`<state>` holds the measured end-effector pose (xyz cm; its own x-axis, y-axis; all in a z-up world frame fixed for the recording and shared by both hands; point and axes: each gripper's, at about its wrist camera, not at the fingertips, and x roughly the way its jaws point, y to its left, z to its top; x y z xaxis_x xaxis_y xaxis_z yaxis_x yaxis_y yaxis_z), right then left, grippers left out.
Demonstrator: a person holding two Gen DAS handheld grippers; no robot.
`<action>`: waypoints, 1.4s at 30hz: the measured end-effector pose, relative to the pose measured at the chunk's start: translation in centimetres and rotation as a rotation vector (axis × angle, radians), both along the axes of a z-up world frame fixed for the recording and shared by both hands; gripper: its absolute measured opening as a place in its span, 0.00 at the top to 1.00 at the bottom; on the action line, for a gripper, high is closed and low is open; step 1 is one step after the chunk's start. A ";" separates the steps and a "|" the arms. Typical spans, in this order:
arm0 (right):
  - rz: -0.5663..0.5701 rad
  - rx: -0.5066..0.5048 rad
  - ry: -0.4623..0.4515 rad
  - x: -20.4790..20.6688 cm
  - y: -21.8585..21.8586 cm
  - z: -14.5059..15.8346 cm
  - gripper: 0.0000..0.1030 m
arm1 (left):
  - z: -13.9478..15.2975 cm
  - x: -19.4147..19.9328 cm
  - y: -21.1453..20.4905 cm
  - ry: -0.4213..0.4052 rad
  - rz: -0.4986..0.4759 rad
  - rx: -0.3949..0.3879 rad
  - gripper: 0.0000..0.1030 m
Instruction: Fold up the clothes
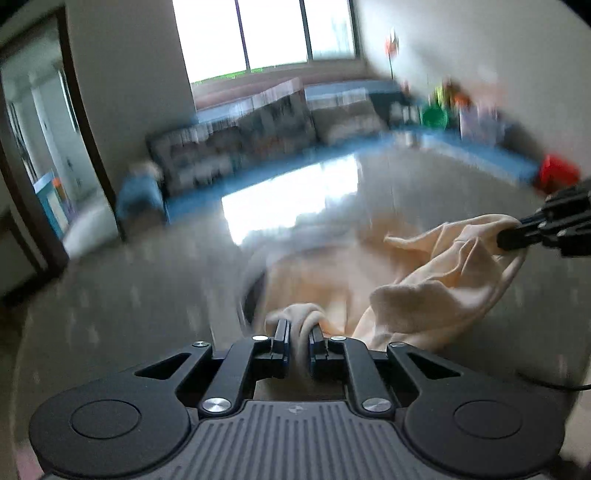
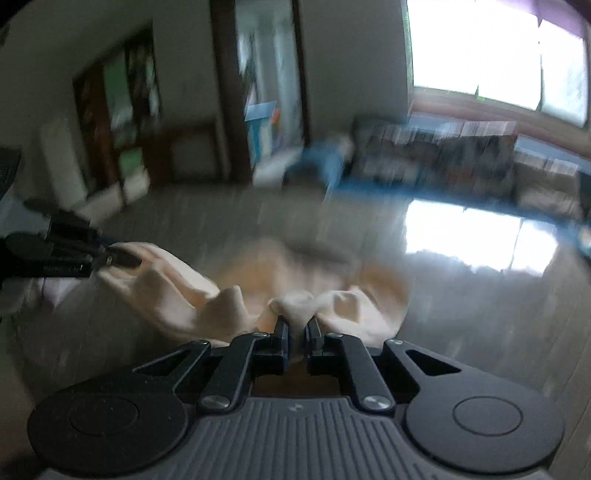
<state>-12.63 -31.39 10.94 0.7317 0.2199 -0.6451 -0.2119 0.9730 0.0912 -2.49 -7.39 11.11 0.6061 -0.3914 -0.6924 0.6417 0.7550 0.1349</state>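
Left tool [image 1: 298, 330]: pinched on one bunch of the cloth [image 1: 436, 280].
Right tool [image 2: 297, 325]: pinched on another bunch of it.
Cloth: slung between my tools, rest trailing ahead over the floor [image 1: 147, 288].
Axis: tool to tool; both equally near.

Bright window [image 1: 273, 33] glares white and reflects off the floor [image 1: 291, 199]; room is dim, motion-blurred, edges curved.
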 end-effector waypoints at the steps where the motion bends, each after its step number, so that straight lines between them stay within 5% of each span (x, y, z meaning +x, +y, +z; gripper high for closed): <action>1: 0.017 -0.016 0.036 -0.8 0.5 -1.0 0.89 | -1.2 -0.7 0.3 0.032 -0.004 0.020 0.88; 4: 0.047 -0.063 0.097 -3.1 1.2 -2.5 0.86 | -3.6 -2.9 1.6 0.092 -0.015 0.063 0.79; 8: 0.031 -0.101 0.080 -4.2 0.5 -1.4 0.84 | -3.4 -4.9 3.7 0.069 -0.011 0.093 0.72; 11: -0.007 -0.087 0.050 -3.1 -0.7 -0.9 0.80 | -2.7 -5.1 5.5 0.082 0.017 0.072 0.69; 21: -0.031 -0.057 0.045 5.4 -1.2 -3.0 0.78 | -4.5 -9.7 8.8 0.103 0.053 0.259 0.67; 27: -0.088 -0.050 0.074 11.5 -1.2 -4.6 0.75 | -4.1 -8.4 10.2 0.095 0.155 0.186 0.60; 38: -0.182 -0.078 0.201 18.5 -0.9 -9.3 0.70 | -3.4 -4.9 7.7 0.048 0.131 0.071 0.57; 40: -0.184 -0.107 0.190 18.4 -0.7 -9.6 0.76 | -3.0 -4.2 6.6 0.035 0.107 0.042 0.57; 42: -0.202 -0.138 0.179 18.0 -0.8 -9.4 0.97 | -2.9 -3.5 5.0 0.013 0.073 0.032 0.57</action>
